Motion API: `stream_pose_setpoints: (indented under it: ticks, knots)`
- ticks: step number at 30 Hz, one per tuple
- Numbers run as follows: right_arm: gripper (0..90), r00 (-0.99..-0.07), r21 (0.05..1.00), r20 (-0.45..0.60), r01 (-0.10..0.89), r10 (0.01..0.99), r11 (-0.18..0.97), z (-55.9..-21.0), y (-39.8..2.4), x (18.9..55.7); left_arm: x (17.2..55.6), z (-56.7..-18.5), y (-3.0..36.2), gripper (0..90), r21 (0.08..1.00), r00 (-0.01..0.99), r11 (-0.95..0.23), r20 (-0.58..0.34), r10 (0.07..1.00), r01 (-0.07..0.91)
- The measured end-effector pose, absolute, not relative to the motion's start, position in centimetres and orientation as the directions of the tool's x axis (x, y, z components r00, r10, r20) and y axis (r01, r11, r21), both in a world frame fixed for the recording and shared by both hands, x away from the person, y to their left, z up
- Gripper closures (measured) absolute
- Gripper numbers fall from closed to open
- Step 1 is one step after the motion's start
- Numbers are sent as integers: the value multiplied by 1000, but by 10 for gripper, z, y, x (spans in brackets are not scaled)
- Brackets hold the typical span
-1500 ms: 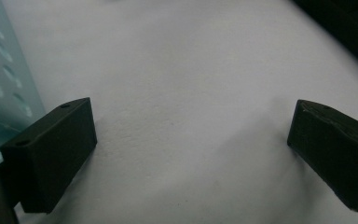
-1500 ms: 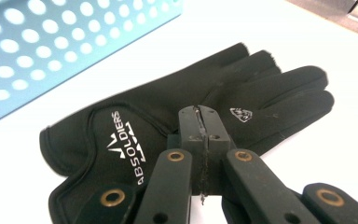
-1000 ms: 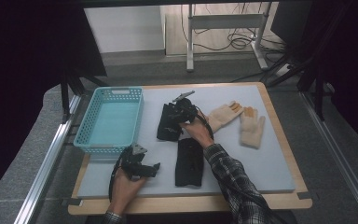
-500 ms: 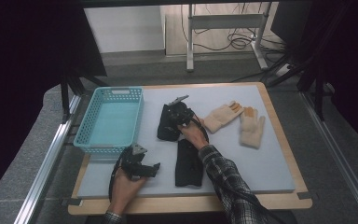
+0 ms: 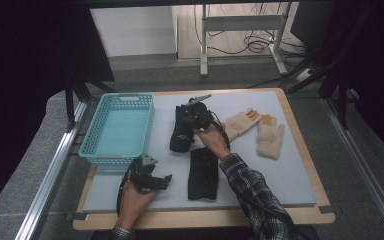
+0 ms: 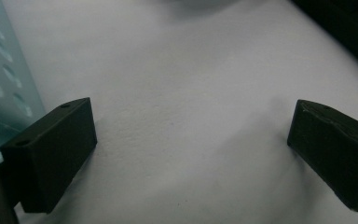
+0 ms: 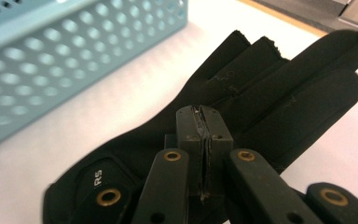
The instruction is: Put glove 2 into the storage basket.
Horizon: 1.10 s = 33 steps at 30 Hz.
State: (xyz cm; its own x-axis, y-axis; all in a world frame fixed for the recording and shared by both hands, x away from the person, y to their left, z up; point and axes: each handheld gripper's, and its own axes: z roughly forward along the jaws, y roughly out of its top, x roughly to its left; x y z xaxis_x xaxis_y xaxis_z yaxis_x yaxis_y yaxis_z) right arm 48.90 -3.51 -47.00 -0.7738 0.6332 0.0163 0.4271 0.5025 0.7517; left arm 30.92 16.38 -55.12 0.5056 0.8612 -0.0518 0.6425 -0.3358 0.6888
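A black glove (image 5: 179, 139) lies on the grey mat beside the blue basket (image 5: 116, 156). My right gripper (image 5: 189, 121) is over its upper part. In the right gripper view the jaws of my right gripper (image 7: 204, 126) are pressed together with a thin fold of the black glove (image 7: 284, 93) pinched between the pads. A second black glove (image 5: 202, 175) lies flat nearer the person. My left gripper (image 5: 161, 180) rests low on the mat at the front left. The jaws of my left gripper (image 6: 191, 144) stand wide apart over bare mat, holding nothing.
Two beige gloves (image 5: 240, 122) (image 5: 270, 137) lie on the right half of the mat (image 5: 285, 172). The blue basket (image 7: 51, 70) has nothing visible inside and stands close to the left of the held glove; its perforated wall (image 6: 0, 79) is beside my left gripper.
The right hand has shifted slightly over the upper black glove and its jaws have come together on it. The left hand has stayed in place.
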Motion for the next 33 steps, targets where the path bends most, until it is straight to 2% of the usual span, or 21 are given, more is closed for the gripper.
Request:
stream_pose_setpoints:
  ticks: [7,17,25,33]
  knots:
    - [873,-799,778,55,410,599,476,-439,-53,455,309,-551,164,16,690,506,-336,-51,861,641]
    - [872,-830,778,96,407,550,478,-424,-97,395,309,-552,163,16,695,502,-328,-55,863,640]
    - [871,-839,769,112,413,533,488,-428,-120,362,309,-551,163,16,693,502,-327,-58,863,642]
    - [870,-827,724,115,449,550,523,-467,-123,352,309,-552,163,16,698,498,-321,-59,865,640]
